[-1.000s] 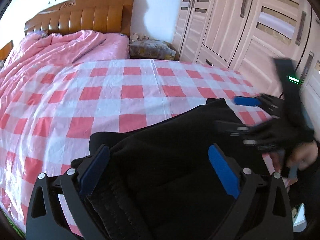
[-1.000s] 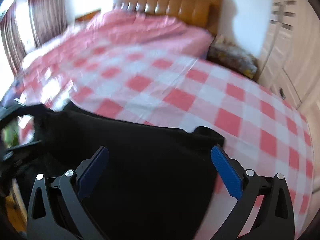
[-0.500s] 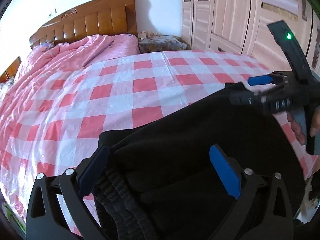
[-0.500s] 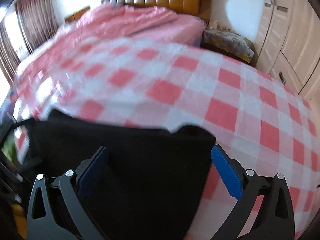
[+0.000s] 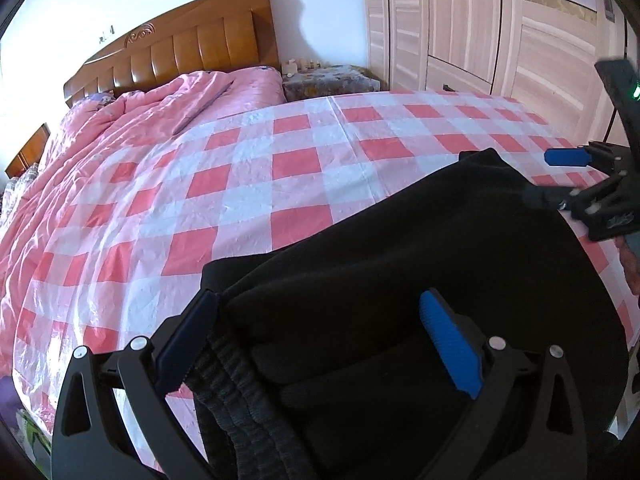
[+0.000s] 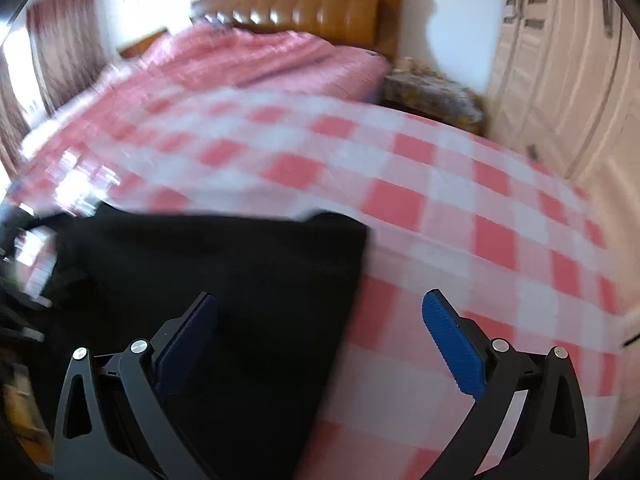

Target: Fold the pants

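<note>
A bed with a pink-and-white checked sheet [image 5: 248, 184], wooden headboard [image 5: 180, 56] and crumpled pink quilt [image 5: 132, 120] stands beside pale wardrobe doors [image 5: 480, 24]. Black fleece pants [image 5: 400, 280], ribbed waistband bunched, lie at the bed's near edge. The left gripper [image 5: 320, 336] and right gripper [image 6: 320, 336] hover low over them, blue pads spread wide.
</note>
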Demonstrator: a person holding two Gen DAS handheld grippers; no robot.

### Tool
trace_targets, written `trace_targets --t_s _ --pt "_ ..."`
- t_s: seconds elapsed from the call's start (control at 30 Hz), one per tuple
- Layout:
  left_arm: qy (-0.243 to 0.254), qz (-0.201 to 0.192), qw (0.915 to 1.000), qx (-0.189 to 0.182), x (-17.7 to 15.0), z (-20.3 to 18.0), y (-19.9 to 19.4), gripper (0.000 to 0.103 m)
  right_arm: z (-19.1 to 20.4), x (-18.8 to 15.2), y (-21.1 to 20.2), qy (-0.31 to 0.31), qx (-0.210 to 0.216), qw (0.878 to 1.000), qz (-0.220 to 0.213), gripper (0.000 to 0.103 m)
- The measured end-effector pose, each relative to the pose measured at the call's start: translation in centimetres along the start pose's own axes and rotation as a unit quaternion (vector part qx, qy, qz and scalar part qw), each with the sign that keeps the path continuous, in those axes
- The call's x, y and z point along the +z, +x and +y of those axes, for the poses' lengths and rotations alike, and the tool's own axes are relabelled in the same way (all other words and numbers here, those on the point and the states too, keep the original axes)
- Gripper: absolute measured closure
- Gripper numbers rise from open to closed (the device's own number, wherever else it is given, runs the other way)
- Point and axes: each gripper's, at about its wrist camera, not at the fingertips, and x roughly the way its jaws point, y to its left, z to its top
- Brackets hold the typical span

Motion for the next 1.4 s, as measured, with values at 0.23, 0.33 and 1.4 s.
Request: trace_targets --t_s 0.23,0.33,1.4 --pt "0.001 0.000 1.0000 0.002 -0.1 -0.1 0.0 0.002 -2.1 0.9 -0.1 0.060 0.004 0.998 -0.023 0.005" --pt "0.003 0.001 1.0000 0.004 -0.1 -0.2 0.0 0.002 -1.5 0.3 -0.2 0.035 -0.012 0.999 -0.016 0.005" --pt "-0.088 -0.019 0.9954 -0.035 2.7 3.6 -0.5 0.006 2.0 -6.3 -7.0 0.037 0.040 0.997 -0.053 0.005"
